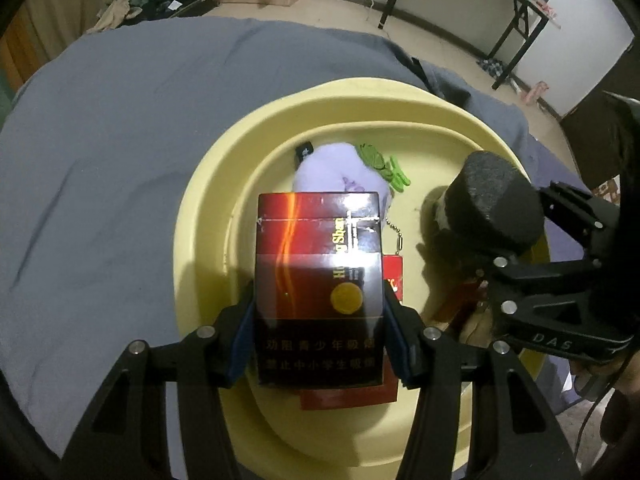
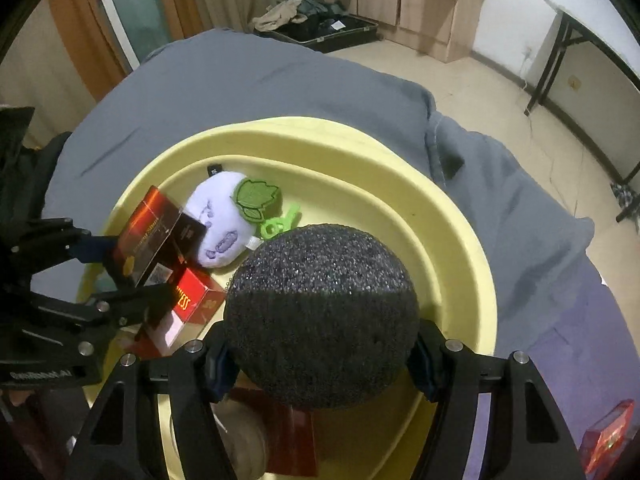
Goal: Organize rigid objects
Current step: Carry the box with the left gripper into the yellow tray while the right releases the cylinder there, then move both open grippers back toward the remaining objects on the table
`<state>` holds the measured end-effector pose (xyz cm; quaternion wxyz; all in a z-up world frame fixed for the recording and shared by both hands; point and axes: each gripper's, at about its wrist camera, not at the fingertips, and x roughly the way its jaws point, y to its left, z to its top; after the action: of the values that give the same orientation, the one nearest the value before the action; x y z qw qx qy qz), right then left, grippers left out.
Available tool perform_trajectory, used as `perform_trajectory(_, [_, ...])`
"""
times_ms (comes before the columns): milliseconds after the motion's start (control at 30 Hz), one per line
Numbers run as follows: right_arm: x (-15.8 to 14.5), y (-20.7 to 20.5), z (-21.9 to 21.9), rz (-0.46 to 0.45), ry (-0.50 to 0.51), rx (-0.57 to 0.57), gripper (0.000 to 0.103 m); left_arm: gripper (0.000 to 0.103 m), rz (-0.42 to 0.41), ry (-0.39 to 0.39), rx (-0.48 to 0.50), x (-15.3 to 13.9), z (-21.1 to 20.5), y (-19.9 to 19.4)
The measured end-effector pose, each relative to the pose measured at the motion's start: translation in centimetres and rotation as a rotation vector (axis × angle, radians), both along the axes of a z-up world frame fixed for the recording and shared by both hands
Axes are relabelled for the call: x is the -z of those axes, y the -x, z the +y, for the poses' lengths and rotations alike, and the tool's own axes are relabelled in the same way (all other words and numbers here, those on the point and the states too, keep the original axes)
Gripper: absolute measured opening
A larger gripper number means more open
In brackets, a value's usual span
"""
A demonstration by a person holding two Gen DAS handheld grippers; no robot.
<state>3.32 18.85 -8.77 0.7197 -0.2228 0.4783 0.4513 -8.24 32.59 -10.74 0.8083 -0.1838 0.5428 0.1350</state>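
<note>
Fingers clamped on dark-red carton [image 1: 318,280] and black foam ball [image 2: 322,312], above yellow basin [image 2: 452,216] crowded by plush toy [image 2: 224,216]

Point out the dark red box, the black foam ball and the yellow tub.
Dark red box [image 1: 316,280], left wrist view, front face.
Black foam ball [image 2: 320,312], right wrist view, top surface.
Yellow tub [image 1: 208,184], left wrist view, left rim.

A bed under a grey sheet [image 1: 120,152] carries a yellow basin [image 1: 208,216] and, near one edge, a red box [image 2: 608,436].
</note>
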Motion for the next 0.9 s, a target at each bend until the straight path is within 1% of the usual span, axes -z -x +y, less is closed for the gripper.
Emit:
perform_trajectory(33, [0.2, 0.2, 0.6, 0.003, 0.005, 0.002, 0.068, 0.057, -0.004, 0.002, -0.002, 0.0, 0.3, 0.1])
perform_trajectory(100, [0.4, 0.2, 1.8, 0.043, 0.003, 0.007, 0.069, 0.057, -0.012, 0.015, -0.01, -0.2, 0.4, 0.3])
perform_trajectory(133, [0.3, 0.9, 2.4, 0.069, -0.012, 0.017, 0.069, 0.057, -0.013, 0.026, -0.013, -0.3, 0.5, 0.4])
perform_trajectory(167, [-0.1, 0.5, 1.9, 0.076, -0.03, 0.026, 0.072, 0.059, -0.018, 0.039, -0.016, -0.5, 0.7, 0.6])
perform_trajectory(200, [-0.8, 0.1, 1.2, 0.081, -0.068, 0.034, 0.081, 0.068, -0.027, 0.049, -0.023, -0.8, 0.8, 0.9])
perform_trajectory(233, [-1.4, -0.2, 0.5, 0.084, -0.1, 0.042, 0.086, 0.076, -0.041, 0.046, -0.028, -1.5, 1.0, 1.4])
perform_trajectory(267, [-2.4, -0.3, -0.7, 0.085, -0.145, 0.06, 0.095, 0.094, -0.06, 0.041, -0.023, -2.3, 1.2, 1.8])
perform_trajectory(300, [-3.1, -0.5, -1.7, 0.083, -0.176, 0.08, 0.101, 0.103, -0.072, 0.018, -0.019, -3.1, 1.0, 2.0])
perform_trajectory(400, [-5.3, -2.1, -6.1, 0.086, -0.264, 0.173, 0.103, 0.103, -0.117, -0.056, 0.016, -5.7, -0.5, 1.7])
perform_trajectory(500, [-6.5, -3.1, -10.5, 0.063, -0.274, 0.254, 0.103, 0.103, -0.144, -0.037, 0.051, -7.4, -2.6, 0.3])
perform_trajectory(567, [-7.5, -4.1, -14.4, 0.016, -0.244, 0.304, 0.103, 0.103, -0.157, -0.001, 0.092, -8.3, -4.9, -1.2])
perform_trajectory(600, [-7.8, -4.1, -16.2, -0.005, -0.231, 0.318, 0.103, 0.103, -0.16, 0.012, 0.133, -8.6, -6.6, -2.2])
perform_trajectory(633, [-8.1, -4.3, -17.9, -0.027, -0.213, 0.332, 0.103, 0.103, -0.166, 0.013, 0.184, -9.0, -8.6, -3.2])
perform_trajectory(700, [-8.8, -4.8, -22.4, -0.1, -0.149, 0.372, 0.103, 0.103, -0.17, 0.001, 0.268, -9.5, -12.3, -5.2])
perform_trajectory(733, [-9.0, -5.3, -25.1, -0.148, -0.11, 0.402, 0.102, 0.103, -0.168, -0.001, 0.311, -9.5, -14.4, -6.4])
perform_trajectory(800, [-9.3, -5.5, -29.0, -0.199, -0.071, 0.461, 0.102, 0.103, -0.154, 0.003, 0.396, -9.1, -18.5, -8.7])
perform_trajectory(867, [-8.7, -6.7, -32.3, -0.199, -0.046, 0.528, 0.103, 0.103, -0.155, -0.002, 0.467, -8.7, -21.3, -10.4])
perform_trajectory(900, [-8.4, -7.0, -33.3, -0.192, -0.042, 0.557, 0.103, 0.103, -0.151, -0.021, 0.511, -8.2, -23.2, -11.6])
